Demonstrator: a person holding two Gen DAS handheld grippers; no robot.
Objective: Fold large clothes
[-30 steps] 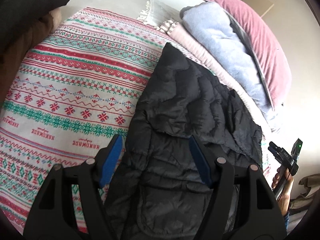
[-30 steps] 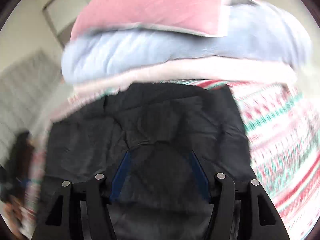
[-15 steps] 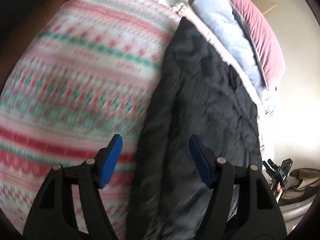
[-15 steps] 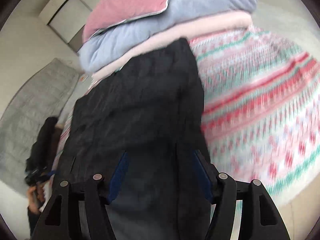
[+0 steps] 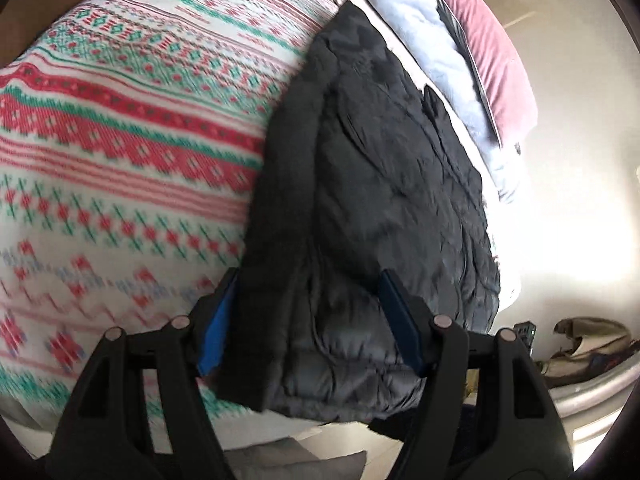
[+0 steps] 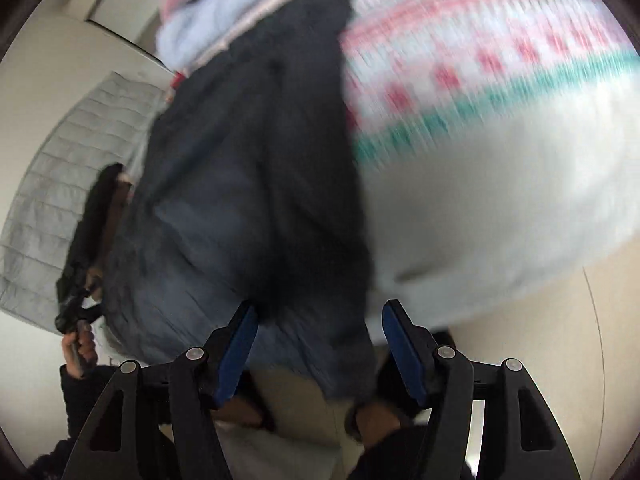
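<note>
Patterned blanket (image 5: 120, 128) bears the black jacket (image 5: 360, 200), its hem between both grippers' parted jaws.

My right gripper (image 6: 318, 350) hangs with its blue pads apart over the near end of the black puffer jacket (image 6: 256, 184), nothing pinched. The jacket lies lengthwise on the patterned blanket (image 6: 500, 120); my left hand (image 6: 80, 350) shows at far left.
</note>
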